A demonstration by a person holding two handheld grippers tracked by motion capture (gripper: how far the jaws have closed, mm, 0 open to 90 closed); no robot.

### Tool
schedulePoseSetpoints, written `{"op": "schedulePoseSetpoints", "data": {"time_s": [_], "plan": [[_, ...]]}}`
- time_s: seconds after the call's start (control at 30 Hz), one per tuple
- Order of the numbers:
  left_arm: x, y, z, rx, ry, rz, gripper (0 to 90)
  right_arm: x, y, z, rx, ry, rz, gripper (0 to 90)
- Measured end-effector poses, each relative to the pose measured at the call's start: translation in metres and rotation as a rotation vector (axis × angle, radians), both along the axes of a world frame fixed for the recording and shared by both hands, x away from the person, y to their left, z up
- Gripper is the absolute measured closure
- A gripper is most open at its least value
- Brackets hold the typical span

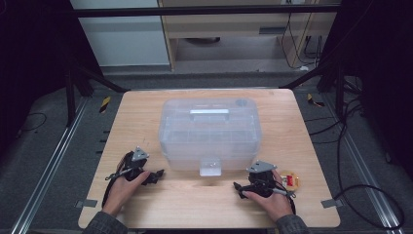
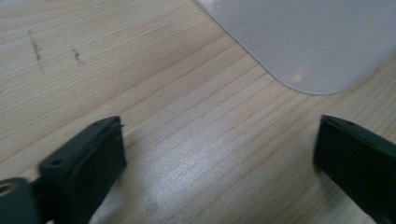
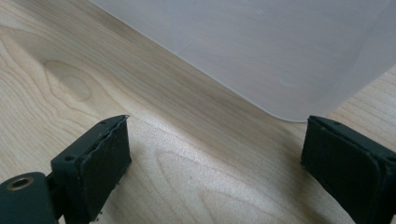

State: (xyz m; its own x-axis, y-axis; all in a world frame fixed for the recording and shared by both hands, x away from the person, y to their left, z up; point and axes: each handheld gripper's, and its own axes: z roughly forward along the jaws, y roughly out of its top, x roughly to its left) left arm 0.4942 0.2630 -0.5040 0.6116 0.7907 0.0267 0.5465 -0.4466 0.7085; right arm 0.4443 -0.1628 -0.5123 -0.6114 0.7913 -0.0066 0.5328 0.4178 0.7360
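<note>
Resting on the pale wooden surface (image 1: 146, 105), the left gripper (image 1: 157, 176) has its black fingers (image 2: 88, 158) wide apart with nothing between them, just beside the near-left corner of the clear lidded plastic storage box (image 1: 209, 129). That box sits at the middle of the surface, translucent, rounded at the corners, with a flat carry handle (image 1: 209, 114) on top and a front latch (image 1: 210, 166) that looks still down, so the work seems barely begun: nothing is gripped yet. Farther right, the right gripper (image 1: 237, 187) lies near the box's other near corner, fingers (image 3: 95, 163) likewise spread and empty. A small red-and-yellow object (image 1: 290, 180) lies just beside that hand.
</note>
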Motion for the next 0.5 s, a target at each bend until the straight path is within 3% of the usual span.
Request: {"op": "schedulePoseSetpoints", "data": {"time_s": [0.17,0.27,0.5], "plan": [[-0.012,-0.009,0.008,-0.023,0.000,-0.048,3.3,-0.008,-0.003,0.011,-0.009,0.005,0.021,22.9],[-0.018,-0.014,0.014,-0.034,-0.012,-0.072,3.1,-0.013,-0.003,0.024,-0.060,-0.013,0.037,29.8],[-0.028,-0.025,0.026,-0.071,-0.038,-0.114,3.1,-0.022,-0.008,0.061,-0.133,-0.008,0.047,31.7]]}}
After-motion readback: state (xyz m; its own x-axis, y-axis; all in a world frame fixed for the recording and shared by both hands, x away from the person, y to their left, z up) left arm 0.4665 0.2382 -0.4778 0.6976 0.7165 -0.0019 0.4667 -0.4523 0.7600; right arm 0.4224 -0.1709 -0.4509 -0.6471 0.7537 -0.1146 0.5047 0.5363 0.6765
